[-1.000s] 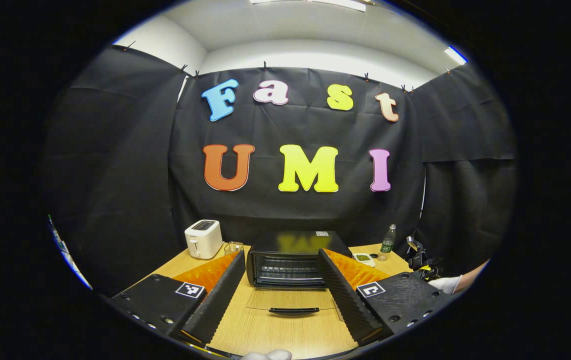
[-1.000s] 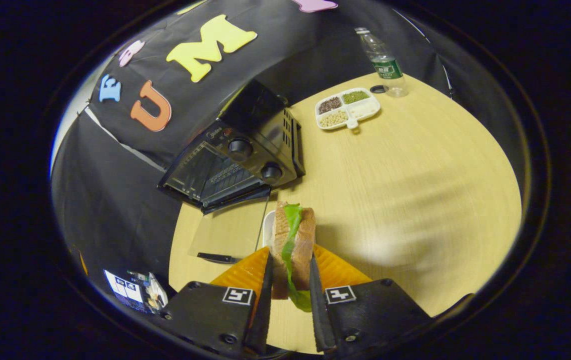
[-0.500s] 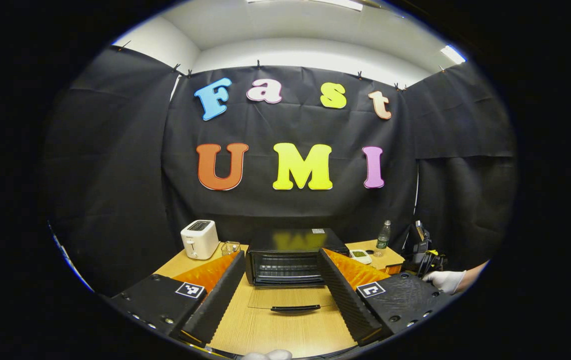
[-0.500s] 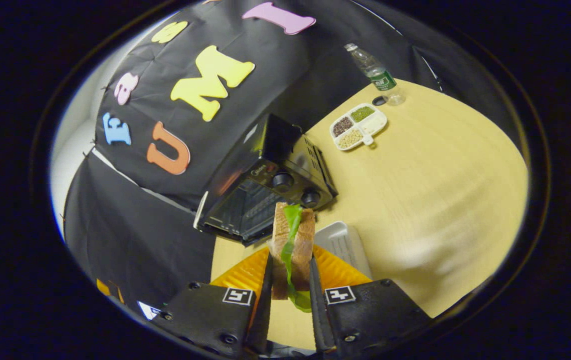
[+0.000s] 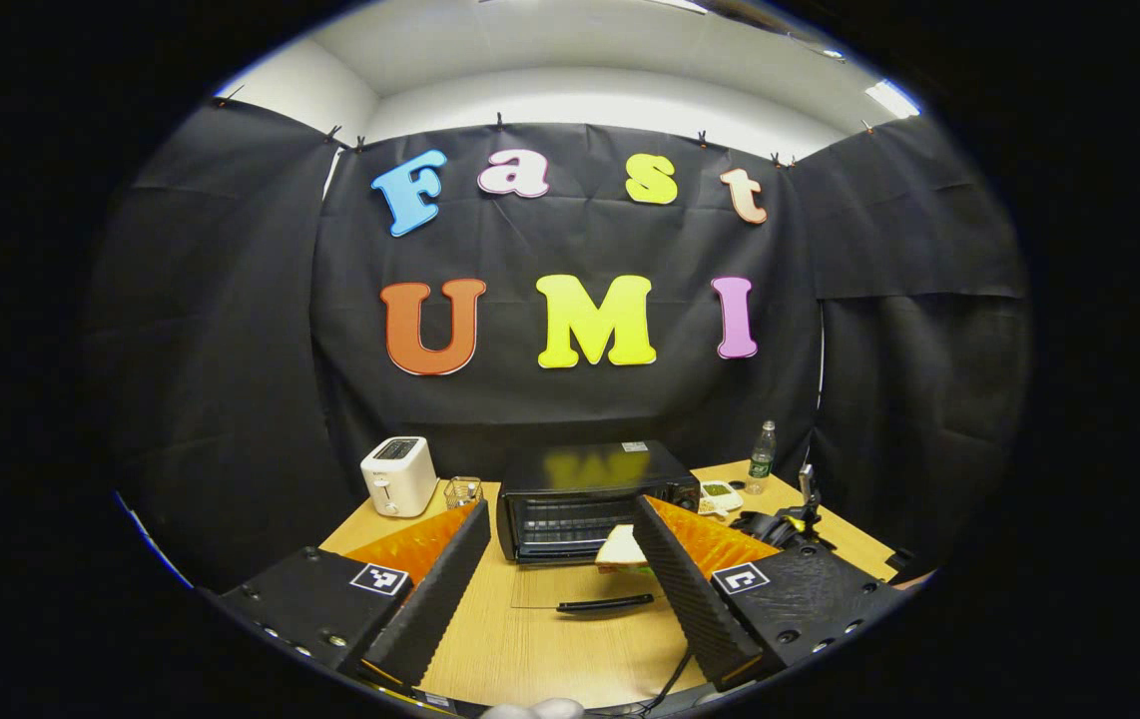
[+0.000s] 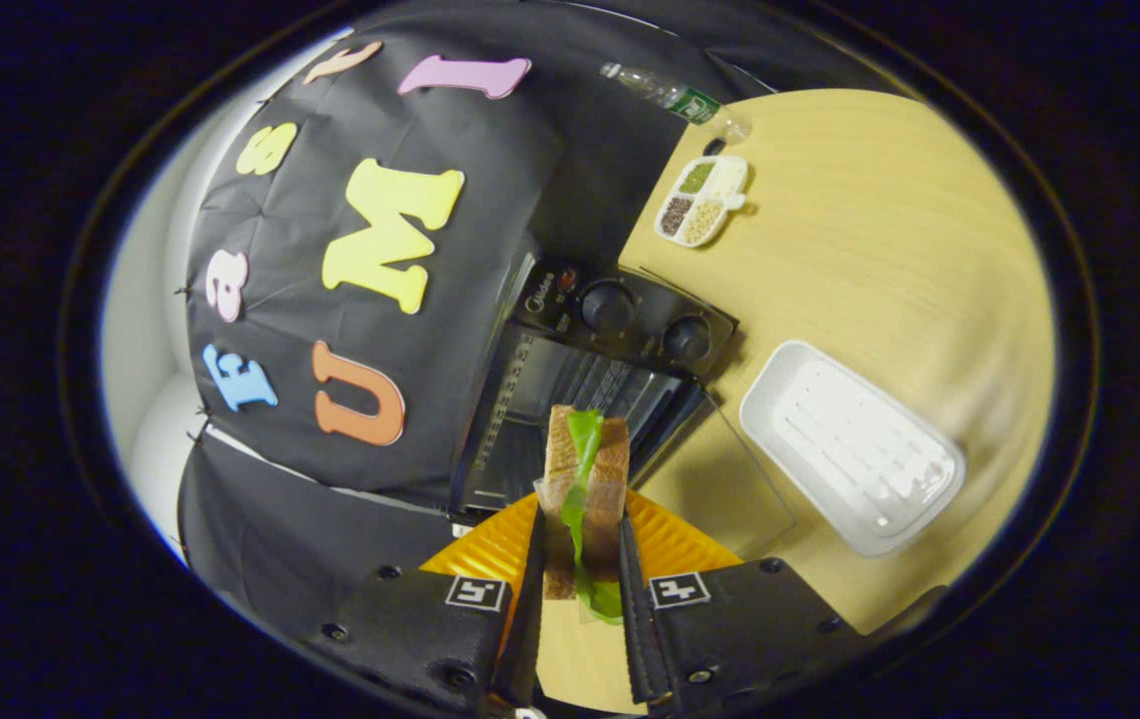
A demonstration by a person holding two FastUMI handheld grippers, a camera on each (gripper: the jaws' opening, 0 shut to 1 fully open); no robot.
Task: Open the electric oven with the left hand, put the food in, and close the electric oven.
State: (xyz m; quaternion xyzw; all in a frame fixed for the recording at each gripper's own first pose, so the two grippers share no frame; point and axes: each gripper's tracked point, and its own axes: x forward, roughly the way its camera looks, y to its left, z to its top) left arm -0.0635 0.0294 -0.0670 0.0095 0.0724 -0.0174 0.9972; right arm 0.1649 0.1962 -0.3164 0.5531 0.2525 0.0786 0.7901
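The black electric oven [image 5: 590,494] stands at the table's middle with its glass door [image 5: 580,589] folded down flat, handle toward me. My left gripper [image 5: 560,599] hangs open in front of it, nothing between its fingers. A sandwich [image 5: 622,549] of brown bread and lettuce hovers over the lowered door, just before the oven mouth. In the right gripper view my right gripper [image 6: 578,559] is shut on that sandwich [image 6: 585,489], which points at the open oven [image 6: 580,384] with its rack and two knobs.
A white ribbed tray [image 6: 850,444] lies to the right of the oven. A divided dish of grains [image 6: 700,190] and a plastic bottle [image 6: 675,95] stand farther back. A white toaster [image 5: 398,474] and a small basket [image 5: 465,491] sit left of the oven.
My right gripper has carried the sandwich from beside the tray to the oven's mouth, rolling as it went. The sandwich has come into the left gripper view. My left gripper stayed open.
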